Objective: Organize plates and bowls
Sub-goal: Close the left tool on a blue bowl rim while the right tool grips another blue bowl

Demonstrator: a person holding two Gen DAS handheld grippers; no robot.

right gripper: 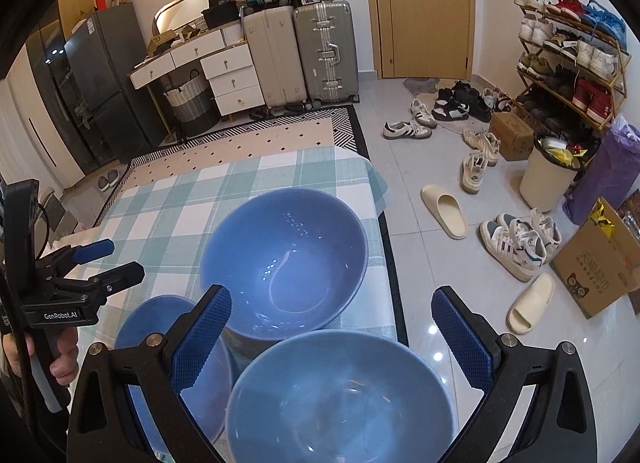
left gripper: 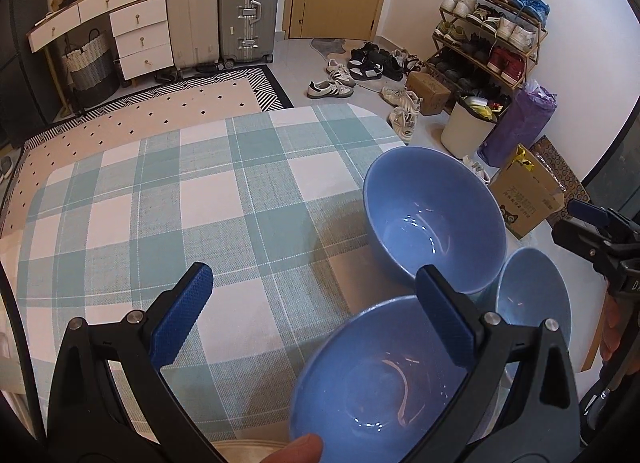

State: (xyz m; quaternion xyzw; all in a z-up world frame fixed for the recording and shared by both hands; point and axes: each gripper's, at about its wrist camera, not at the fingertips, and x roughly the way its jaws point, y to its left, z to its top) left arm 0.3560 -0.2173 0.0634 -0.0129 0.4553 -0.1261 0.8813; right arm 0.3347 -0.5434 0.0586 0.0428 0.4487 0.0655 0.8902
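Three blue bowls stand close together on the checked tablecloth [left gripper: 180, 199] at the table's right end. In the left wrist view my left gripper [left gripper: 316, 315] is open, its right finger over the near bowl [left gripper: 372, 387], with the far bowl [left gripper: 432, 219] beyond and a third bowl [left gripper: 532, 295] at the right. In the right wrist view my right gripper [right gripper: 332, 335] is open above the nearest bowl [right gripper: 340, 399]; the far bowl [right gripper: 284, 259] lies ahead and another bowl [right gripper: 160, 323] at the left. Neither gripper holds anything.
The table's right edge drops to a tiled floor with slippers [right gripper: 444, 211], shoes [right gripper: 516, 239], a cardboard box [right gripper: 600, 263], a white bin [right gripper: 550, 175] and a shoe rack [right gripper: 572, 59]. Suitcases [left gripper: 248, 11] and a drawer unit [left gripper: 140, 35] stand at the far wall.
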